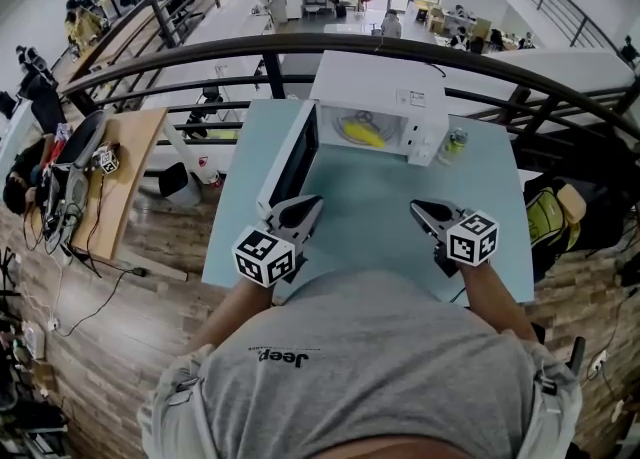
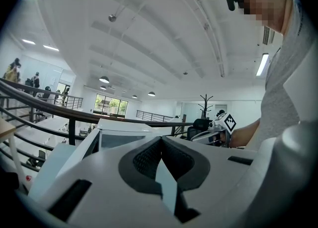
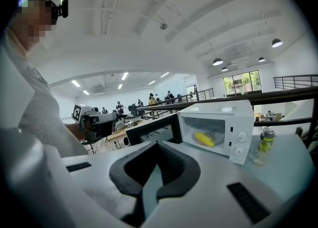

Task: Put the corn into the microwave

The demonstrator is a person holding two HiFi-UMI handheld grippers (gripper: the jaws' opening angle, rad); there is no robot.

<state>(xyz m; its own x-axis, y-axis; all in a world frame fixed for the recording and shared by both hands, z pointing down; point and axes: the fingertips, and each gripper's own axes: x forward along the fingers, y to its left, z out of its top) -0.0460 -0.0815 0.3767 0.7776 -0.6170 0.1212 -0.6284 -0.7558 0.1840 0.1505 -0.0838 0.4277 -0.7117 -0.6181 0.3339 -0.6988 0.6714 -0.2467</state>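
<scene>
Person: seen from above in a grey T-shirt (image 1: 370,367), standing at the near edge of the counter and facing the microwave, with a claw tool in each hand.
Left claw (image 1: 312,204) (image 2: 160,138): white body with dark ridged pads. The pads are pressed together at the tip with nothing between them. It is held low over the counter, in front of the microwave's open door and pointing towards it.
Right claw (image 1: 416,208) (image 3: 158,146): the same white build. Its pads are closed on each other and empty. It is held over the counter in front of the microwave's control panel, clear of the microwave.
Counter (image 1: 380,217) (image 3: 293,167): a pale blue rectangular top, bare between the claws and the microwave.
Door (image 1: 290,162) (image 3: 151,130): dark glass in a white frame. It is hinged on the microwave's left side and swung fully open towards the person.
Microwave (image 1: 375,82) (image 3: 233,117): a white boxy oven at the far edge of the counter, with two round knobs on its right panel and its cavity open.
Corn (image 1: 363,132) (image 3: 204,139): a yellow cob lying on its side on the turntable inside the microwave cavity, touched by neither claw.
Bottle (image 1: 455,142) (image 3: 265,147): small and clear, with a yellow-green label. It stands upright on the counter just beside the microwave's right side.
Railing (image 1: 400,47): dark curved metal bars running behind the microwave.
Beyond the railing: a lower floor with desks and people, well behind the microwave.
</scene>
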